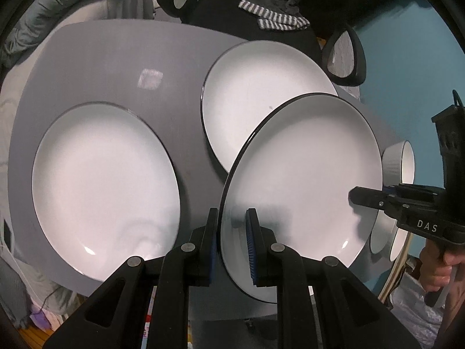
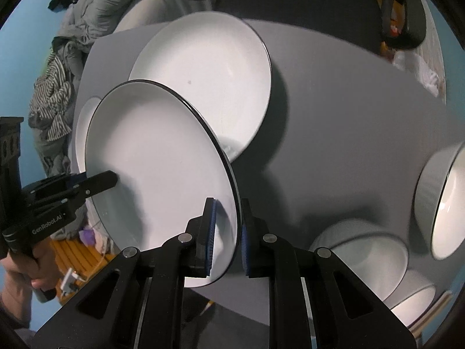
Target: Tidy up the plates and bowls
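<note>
Both claws have hold of the same plate [image 1: 302,180] — it hangs tilted above the grey worktop [image 1: 116,67], one claw on each side of its rim. The left claw [image 1: 232,247] pinches the rim between its blue pads, one finger above the white face and one beneath. The right claw [image 2: 226,232] does the same on the opposite edge, its fingers closed on the dark rim.

Seen from the left wrist, another plate [image 1: 104,192] lies flat on the worktop just to the left of the held one, on the left claw's side. A third plate [image 1: 255,93] lies flat further back, partly hidden behind the raised one. So the held plate sits between the two — the near-left plate is closer to the left hand, the far plate straight ahead and overlapped by the held plate's far edge.

My guess is it is meant to be stacked on one of them; the left one looks the easier reach, with the tilt still to be levelled out first.

Counting: three plates in all, one in the air, two down. Bowls — three show from the right wrist: one [image 2: 441,200] at the right edge tipped toward the camera, one [image 2: 366,258] nearer, and one [image 2: 412,305] low at the worktop's edge, partly cut off.
</note>
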{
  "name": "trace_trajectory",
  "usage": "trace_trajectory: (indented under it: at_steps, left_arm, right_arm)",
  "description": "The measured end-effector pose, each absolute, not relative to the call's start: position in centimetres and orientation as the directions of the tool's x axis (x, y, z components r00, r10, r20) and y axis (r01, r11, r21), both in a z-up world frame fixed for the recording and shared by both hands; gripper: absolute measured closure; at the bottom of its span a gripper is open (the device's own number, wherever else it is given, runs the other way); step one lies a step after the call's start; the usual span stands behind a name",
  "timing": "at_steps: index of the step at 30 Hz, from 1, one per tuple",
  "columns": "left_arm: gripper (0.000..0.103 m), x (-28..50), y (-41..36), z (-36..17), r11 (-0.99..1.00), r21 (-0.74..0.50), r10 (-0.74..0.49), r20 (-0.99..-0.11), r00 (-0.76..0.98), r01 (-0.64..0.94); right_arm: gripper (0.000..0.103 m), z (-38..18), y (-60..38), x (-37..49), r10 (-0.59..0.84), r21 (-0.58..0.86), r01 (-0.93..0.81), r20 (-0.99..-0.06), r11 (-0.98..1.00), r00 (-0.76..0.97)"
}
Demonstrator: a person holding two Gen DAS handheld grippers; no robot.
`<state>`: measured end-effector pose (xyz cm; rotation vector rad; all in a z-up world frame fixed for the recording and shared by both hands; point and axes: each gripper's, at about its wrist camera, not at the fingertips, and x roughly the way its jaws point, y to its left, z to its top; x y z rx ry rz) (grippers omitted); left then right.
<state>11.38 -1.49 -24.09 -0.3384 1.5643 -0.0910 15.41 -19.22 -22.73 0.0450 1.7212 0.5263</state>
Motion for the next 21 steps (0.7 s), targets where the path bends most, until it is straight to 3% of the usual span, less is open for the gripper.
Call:
trace_trajectory:
  at_steps: [21]
  left_arm:
    - [0.084,17.7,0.7,-26.1,0.955,-0.205,-0.213,-0.977,-0.012,-0.213]
  right_arm:
    - [0.087,-24.5,-16.9,21.2,0.284,0.359,-0.291,-0.920,0.887,-0.270]
